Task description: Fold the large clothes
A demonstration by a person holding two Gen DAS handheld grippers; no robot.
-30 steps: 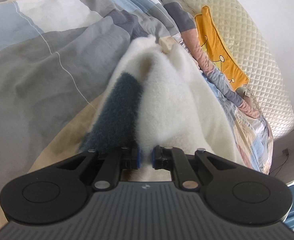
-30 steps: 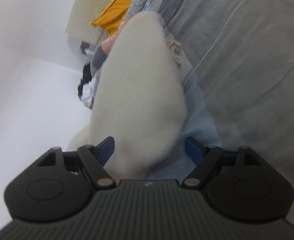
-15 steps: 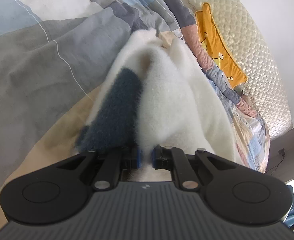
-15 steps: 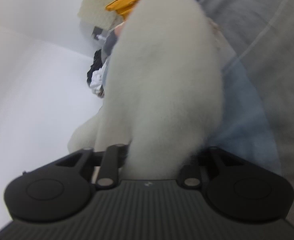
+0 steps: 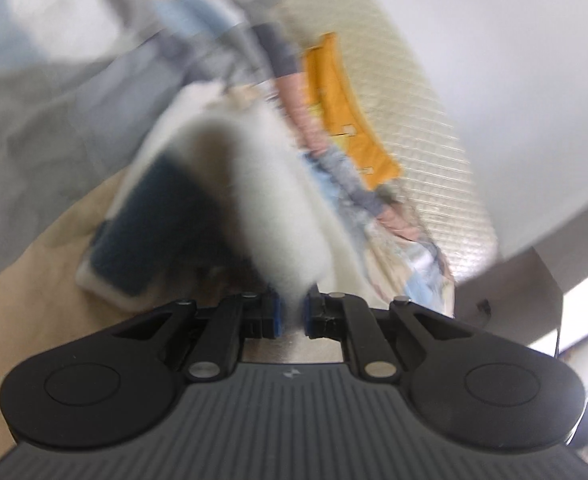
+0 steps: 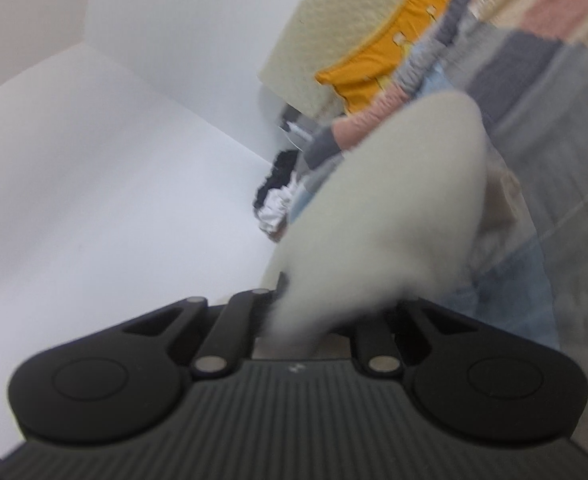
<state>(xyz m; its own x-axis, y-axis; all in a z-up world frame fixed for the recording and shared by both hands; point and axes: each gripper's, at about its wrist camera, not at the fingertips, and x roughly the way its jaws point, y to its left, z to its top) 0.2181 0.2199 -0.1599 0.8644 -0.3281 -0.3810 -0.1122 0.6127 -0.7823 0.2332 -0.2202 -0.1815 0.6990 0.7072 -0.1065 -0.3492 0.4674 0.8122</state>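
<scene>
A patchwork quilt (image 5: 42, 128) in grey, blue and tan covers the bed, with a cream quilted headboard (image 5: 413, 92) and an orange cushion (image 5: 345, 112) at its far edge against a white wall (image 6: 94, 160). On the quilt lies the fleece (image 5: 270, 184), a thick white garment with a dark blue panel (image 5: 154, 224), bunched into a ridge and raised at its near end — both views are smeared by motion. The left gripper (image 5: 292, 314) has its jaws pressed nearly together, pinching a fold of the white pile between the blue pads (image 5: 276, 312). The right gripper (image 6: 317, 312) has just been closing, and its jaws now clamp another white edge (image 6: 373, 232) of the same fleece; the pads themselves are buried in pile, so how deep the bite goes cannot be told. Beyond the bed's edge in the right view, a small dark-and-white heap (image 6: 278, 192) sits low by the wall. The risks from here are judged, not seen: a plush, heavy garment held by two narrow pinches may slide out if swung fast, and the right grip, seemingly taken on a thick bunch, may hold several layers and not one edge — giving a crooked fold. The fleece could also drag the quilt's folds along.
</scene>
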